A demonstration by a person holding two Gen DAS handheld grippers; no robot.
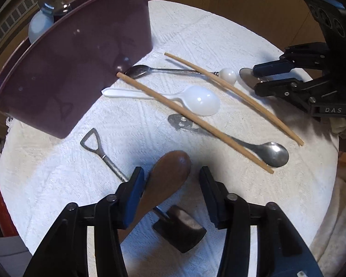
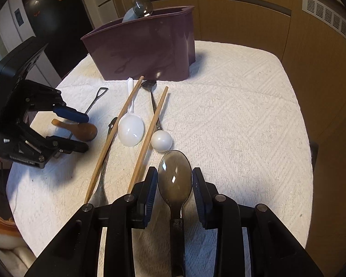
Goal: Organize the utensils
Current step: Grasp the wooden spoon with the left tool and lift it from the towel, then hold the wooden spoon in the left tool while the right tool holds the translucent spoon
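My left gripper point(image 1: 170, 170) stands open over the white cloth. The bowl of a brown wooden spoon point(image 1: 168, 177) lies between its jaws, against the left pad only. My right gripper point(image 2: 174, 170) is shut on the bowl of a smoky translucent spoon point(image 2: 174, 177), whose handle runs back under the gripper. Between the two grippers lie two wooden chopsticks point(image 1: 196, 122), a white plastic spoon point(image 1: 200, 100), a metal spoon with a white ball end point(image 1: 228, 75) and a plain metal spoon point(image 1: 274, 154). A purple utensil holder point(image 2: 150, 53) stands at the back.
A small shovel-shaped metal spoon point(image 1: 92, 143) lies partly under my left gripper. The holder has a clear spoon and a pale blue utensil point(image 2: 143, 9) standing in it. The towel-covered table point(image 2: 242, 115) ends close on every side. Wooden cabinets stand behind.
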